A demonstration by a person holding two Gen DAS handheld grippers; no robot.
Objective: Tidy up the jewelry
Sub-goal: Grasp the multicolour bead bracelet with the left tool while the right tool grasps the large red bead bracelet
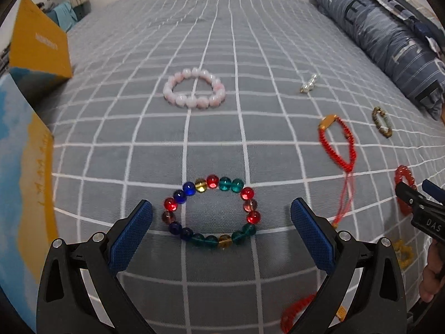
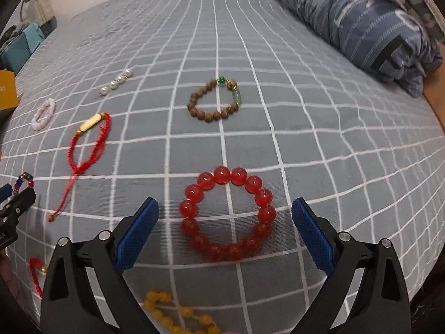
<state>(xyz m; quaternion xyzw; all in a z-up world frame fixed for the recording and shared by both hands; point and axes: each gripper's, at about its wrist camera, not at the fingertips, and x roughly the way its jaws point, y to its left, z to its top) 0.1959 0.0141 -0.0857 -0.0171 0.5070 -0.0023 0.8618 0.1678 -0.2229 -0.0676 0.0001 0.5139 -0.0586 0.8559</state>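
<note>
A bracelet of multicoloured glass beads (image 1: 247,193) lies flat on the grey checked bedsheet (image 1: 211,128). My left gripper (image 1: 221,205) is open, one finger on either side of it. In the right wrist view a bracelet of large red beads (image 2: 222,174) lies between the fingers of my open right gripper (image 2: 225,203). Neither gripper holds anything. Spread around are a pink bead bracelet (image 1: 192,101), a short pearl piece (image 2: 115,83), a red cord bracelet with a gold bar (image 2: 89,142) and a brown bead bracelet (image 2: 214,117).
A yellow and blue box (image 1: 39,47) stands open at the left edge of the bed. A folded blue quilt (image 2: 361,22) lies along the right side. Yellow beads (image 2: 172,314) and a small red cord (image 2: 36,272) lie near the front edge.
</note>
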